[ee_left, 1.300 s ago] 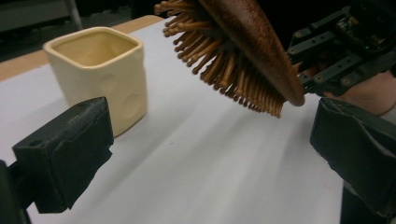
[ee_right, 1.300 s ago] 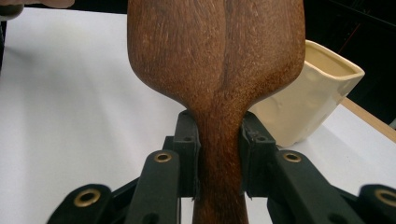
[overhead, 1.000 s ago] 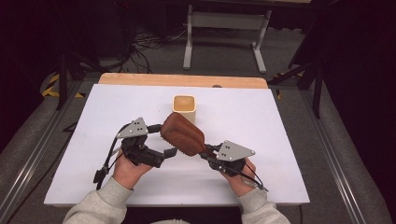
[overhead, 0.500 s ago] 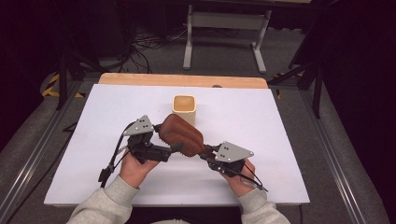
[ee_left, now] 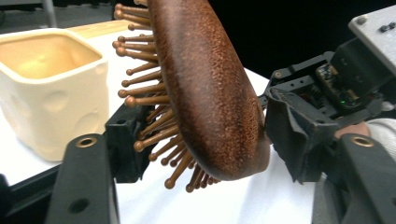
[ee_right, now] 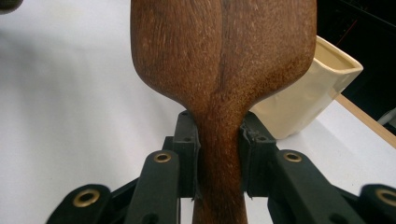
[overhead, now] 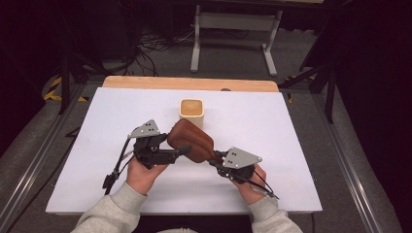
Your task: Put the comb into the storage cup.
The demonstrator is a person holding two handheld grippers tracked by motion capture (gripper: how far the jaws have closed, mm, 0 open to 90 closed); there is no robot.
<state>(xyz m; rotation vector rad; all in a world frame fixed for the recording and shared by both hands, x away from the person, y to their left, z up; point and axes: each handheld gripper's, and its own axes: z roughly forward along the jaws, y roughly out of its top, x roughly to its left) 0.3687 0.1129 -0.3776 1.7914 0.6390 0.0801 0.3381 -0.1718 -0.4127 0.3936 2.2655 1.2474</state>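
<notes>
Grippers first, high view: left gripper [overhead: 180, 151] and right gripper [overhead: 215, 158] both meet the wooden hairbrush [overhead: 190, 140] above the white table [overhead: 291, 145], brush head tilted up toward the cream cup [overhead: 192, 112], which stands just beyond it, apart from it. Right one has the handle end, left one is at the head's near-left side. Judgement: looks like a hand-over or a two-handed reposition w/ the cup as likely target; keep the brush level enough that the bristles don't snag.

Left gripper view: own jaws stand fairly wide, either side of the brush head [ee_left: 205, 88]. Left-side pad sits among the bristles [ee_left: 154, 116], other pad seems to touch the smooth back near its lower edge; can't tell if it's truly clamping. Bristles make a poor bearing surface, so a grip here would be soft & could slip or twist. Better to shift toward the solid rim before taking weight. Cup [ee_left: 51, 88] is just beside, at left, mouth open & empty as far as seen.

Right gripper view: jaws closed firmly on the handle neck [ee_right: 218, 149], pads flat on both sides, handle centred. Solid hold, so this side should carry the load. Cup [ee_right: 308, 93] sits behind the head at right. Don't release here until the left hold is sure.
</notes>
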